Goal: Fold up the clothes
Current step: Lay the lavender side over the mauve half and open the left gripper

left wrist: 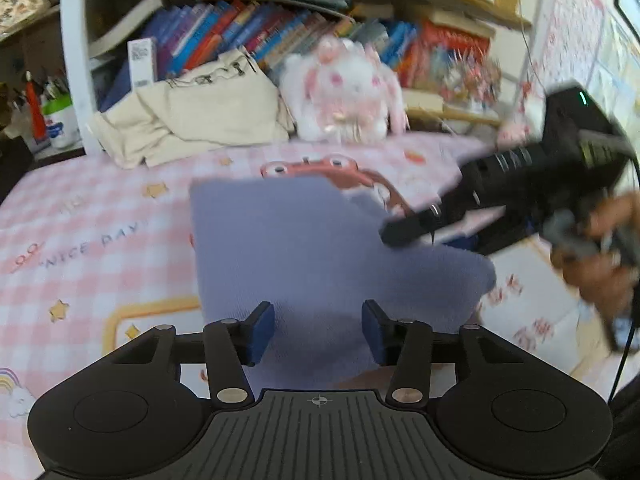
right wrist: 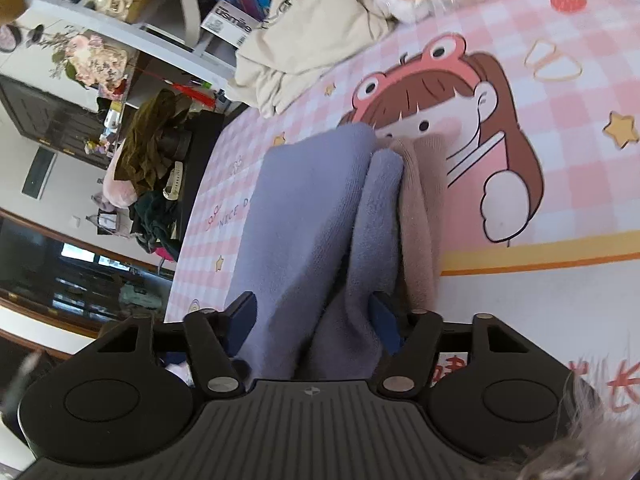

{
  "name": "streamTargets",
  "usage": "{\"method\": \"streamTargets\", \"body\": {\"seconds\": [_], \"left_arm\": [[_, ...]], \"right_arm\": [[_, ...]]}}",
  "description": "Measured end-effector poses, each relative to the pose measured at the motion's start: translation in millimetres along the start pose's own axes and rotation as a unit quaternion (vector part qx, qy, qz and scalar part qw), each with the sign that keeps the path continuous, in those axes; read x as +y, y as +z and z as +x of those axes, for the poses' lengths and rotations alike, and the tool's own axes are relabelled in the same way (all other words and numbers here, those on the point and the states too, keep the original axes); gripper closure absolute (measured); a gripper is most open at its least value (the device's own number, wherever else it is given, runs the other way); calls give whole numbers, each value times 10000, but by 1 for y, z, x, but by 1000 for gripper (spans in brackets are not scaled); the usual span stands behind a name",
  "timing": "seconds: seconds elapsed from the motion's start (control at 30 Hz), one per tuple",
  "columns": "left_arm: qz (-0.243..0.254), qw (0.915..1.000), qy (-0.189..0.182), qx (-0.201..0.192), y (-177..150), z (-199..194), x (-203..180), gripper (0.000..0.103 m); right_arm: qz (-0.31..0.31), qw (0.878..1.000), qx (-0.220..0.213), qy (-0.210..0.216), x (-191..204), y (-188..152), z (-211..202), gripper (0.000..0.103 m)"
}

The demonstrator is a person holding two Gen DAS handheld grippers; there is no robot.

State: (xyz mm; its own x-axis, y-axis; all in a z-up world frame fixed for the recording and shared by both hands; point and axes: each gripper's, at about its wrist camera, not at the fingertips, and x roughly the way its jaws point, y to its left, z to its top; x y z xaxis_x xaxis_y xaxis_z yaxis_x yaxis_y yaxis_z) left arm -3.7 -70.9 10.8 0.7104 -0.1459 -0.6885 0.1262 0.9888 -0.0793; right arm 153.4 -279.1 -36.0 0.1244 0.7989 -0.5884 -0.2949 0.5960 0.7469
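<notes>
Both tongs stood wide: left tongs (left wrist: 318, 330) hovered over the lavender cloth (left wrist: 304, 240) lying on the pink checked bed (left wrist: 100, 216), right tongs (right wrist: 316, 320) straddling its bunched fold at 6 o'clock.

Counted inventory:
- Lavender garment (left wrist: 304, 240): 1, at centre.
- Beige garment (left wrist: 192, 116): 1, piled at 11 o'clock.
- Plush rabbit (left wrist: 344, 88): 1, at 12 o'clock.
- Grippers: 2, left gripper (left wrist: 318, 330) at 6 o'clock, right gripper (right wrist: 316, 320) at 3 o'clock.
- Checked bedsheet (left wrist: 80, 220): 1.
</notes>
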Motion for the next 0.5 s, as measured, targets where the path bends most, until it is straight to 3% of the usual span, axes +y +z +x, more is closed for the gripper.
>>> {"method": "streamTargets", "body": {"seconds": [0.07,0.1,0.2,0.3,0.47,0.5], "left_arm": [[-54,10000,-27,-41,-3,3,1,57],[-61,10000,-42,-47,-4,4,2,57],[43,10000,-51,-24,-3,7,3,56],[84,9999,-55,-13,-3,8,3,53],[172,9998,-72,1,-4,12,1,51],[209,9998,-74,7,-4,12,1,51]], "right_arm": [[48,10000,14,-56,0,1,5,70],[61,9999,13,-79,0,1,6,74],[-485,9978,-408,209,18,-4,-11,99],[-922,9864,-839,1069,30,-11,-36,101],[-605,9955,-725,26,18,-10,-28,98],[-522,9960,-726,37,16,-11,-28,97]]}}
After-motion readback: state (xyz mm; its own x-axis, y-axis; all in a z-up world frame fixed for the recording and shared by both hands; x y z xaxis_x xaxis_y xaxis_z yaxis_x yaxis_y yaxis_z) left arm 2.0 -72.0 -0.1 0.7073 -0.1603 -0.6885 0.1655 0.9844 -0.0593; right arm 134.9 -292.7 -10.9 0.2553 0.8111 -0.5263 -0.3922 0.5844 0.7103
